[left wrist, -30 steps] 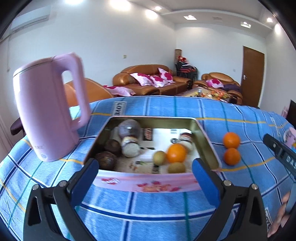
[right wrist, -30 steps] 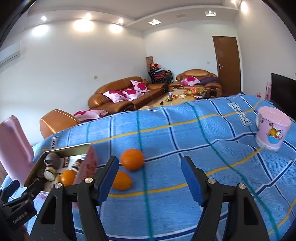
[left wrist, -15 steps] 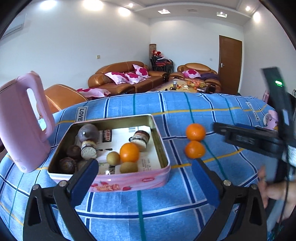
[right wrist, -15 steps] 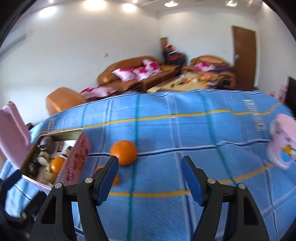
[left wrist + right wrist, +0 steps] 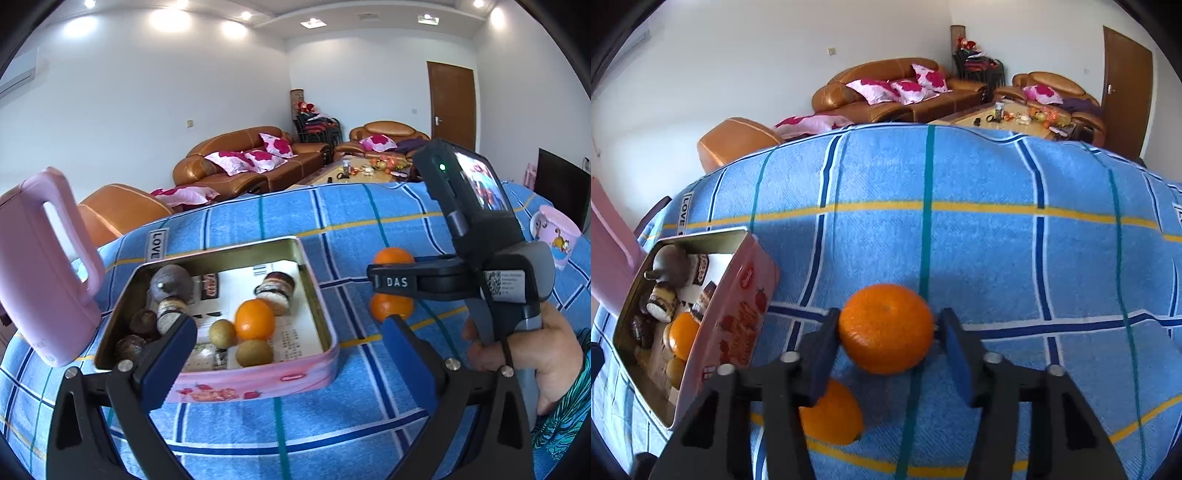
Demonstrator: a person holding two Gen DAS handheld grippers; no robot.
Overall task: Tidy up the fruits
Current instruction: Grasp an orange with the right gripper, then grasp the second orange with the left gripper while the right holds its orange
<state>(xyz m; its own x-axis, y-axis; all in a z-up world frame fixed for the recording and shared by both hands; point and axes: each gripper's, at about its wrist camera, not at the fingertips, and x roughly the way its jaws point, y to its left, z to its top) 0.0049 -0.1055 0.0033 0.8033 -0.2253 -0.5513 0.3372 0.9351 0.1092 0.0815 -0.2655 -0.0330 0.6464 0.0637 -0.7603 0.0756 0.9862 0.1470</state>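
An orange (image 5: 886,328) sits on the blue checked cloth between my right gripper's (image 5: 888,321) blue pads. Its jaws are closing and both pads touch the fruit's sides. A second orange (image 5: 831,413) lies nearer, partly under the left finger. In the left wrist view both oranges (image 5: 391,308) show behind the right gripper's finger. My left gripper (image 5: 288,328) hangs open over the near edge of a pink tin (image 5: 258,384). The tin holds one orange (image 5: 255,319), two small green-brown fruits (image 5: 254,352), dark round fruits (image 5: 171,282) and wrapped snacks.
A pink kettle (image 5: 44,273) stands left of the tin. A pink cartoon cup (image 5: 556,236) is at the far right of the cloth. A hand (image 5: 517,354) holds the right gripper's handle. Sofas and a low table fill the room behind.
My right gripper dropped forward and tilted down over the farther orange, and its jaws narrowed onto it. In the left wrist view the tin shifted left and the right gripper came in beside it.
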